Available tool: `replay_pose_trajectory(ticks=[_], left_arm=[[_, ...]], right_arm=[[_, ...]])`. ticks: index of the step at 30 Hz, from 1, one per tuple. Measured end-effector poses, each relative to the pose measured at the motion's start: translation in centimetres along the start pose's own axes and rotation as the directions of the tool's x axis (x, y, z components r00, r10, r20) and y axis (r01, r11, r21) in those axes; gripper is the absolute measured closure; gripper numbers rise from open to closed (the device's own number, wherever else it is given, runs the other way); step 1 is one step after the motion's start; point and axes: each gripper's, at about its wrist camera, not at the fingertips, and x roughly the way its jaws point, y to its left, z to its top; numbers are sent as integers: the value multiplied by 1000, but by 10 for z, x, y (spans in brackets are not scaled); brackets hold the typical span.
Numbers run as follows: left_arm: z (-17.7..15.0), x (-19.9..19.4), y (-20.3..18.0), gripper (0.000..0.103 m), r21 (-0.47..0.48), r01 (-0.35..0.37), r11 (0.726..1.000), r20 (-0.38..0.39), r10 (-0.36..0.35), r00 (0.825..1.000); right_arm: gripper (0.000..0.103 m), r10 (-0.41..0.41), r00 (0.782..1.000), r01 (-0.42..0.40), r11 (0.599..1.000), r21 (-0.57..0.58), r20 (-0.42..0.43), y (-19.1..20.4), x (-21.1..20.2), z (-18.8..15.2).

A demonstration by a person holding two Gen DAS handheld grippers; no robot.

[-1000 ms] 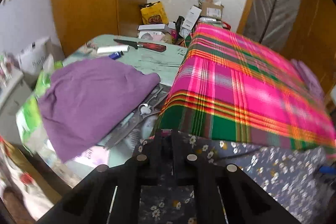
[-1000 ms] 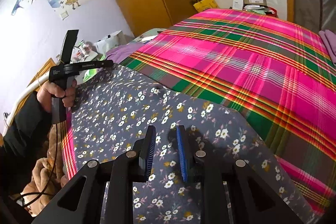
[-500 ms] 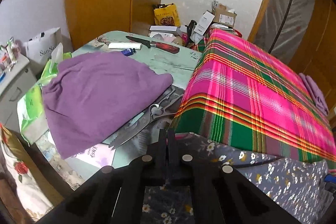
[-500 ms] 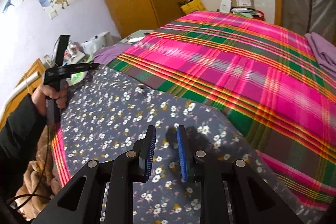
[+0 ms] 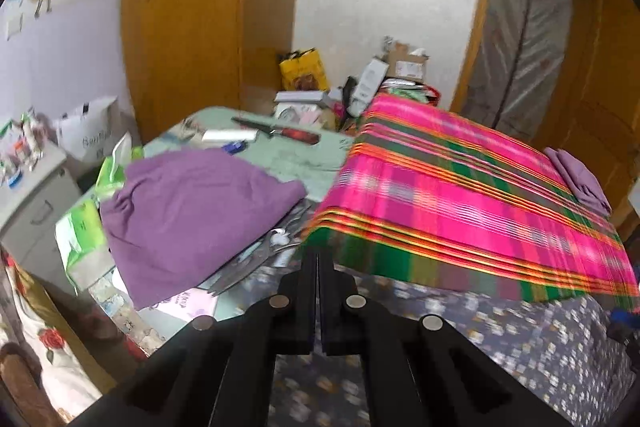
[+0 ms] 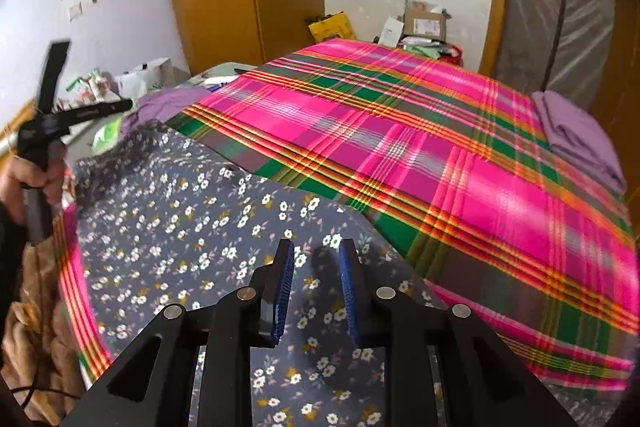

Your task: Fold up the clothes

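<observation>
A dark blue floral garment lies spread on the near corner of a bed covered by a pink and green plaid sheet. My left gripper is shut, its jaws pressed together on the garment's far left edge. In the right wrist view a hand holds that left gripper, and the garment's corner rises toward it. My right gripper is open, blue pads apart, hovering just above the garment's near right part with nothing between them.
A folded lilac cloth rests on the bed's far right edge. Left of the bed, a table carries a purple garment, a knife and scissors. Boxes and a wooden wardrobe stand behind.
The left gripper has lifted and tilted upward, drawing the floral garment's corner up with it. The right gripper stays open over the garment, shifted slightly.
</observation>
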Motion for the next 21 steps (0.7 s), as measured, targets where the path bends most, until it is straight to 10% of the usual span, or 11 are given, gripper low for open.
replay_pose_trajectory(ticks=[21], left_arm=[[-71,-16,-180,102,220,156,963,-153,-124,980]], right_arm=[[79,-60,996,66,993,101,-64,-42,5,-41]])
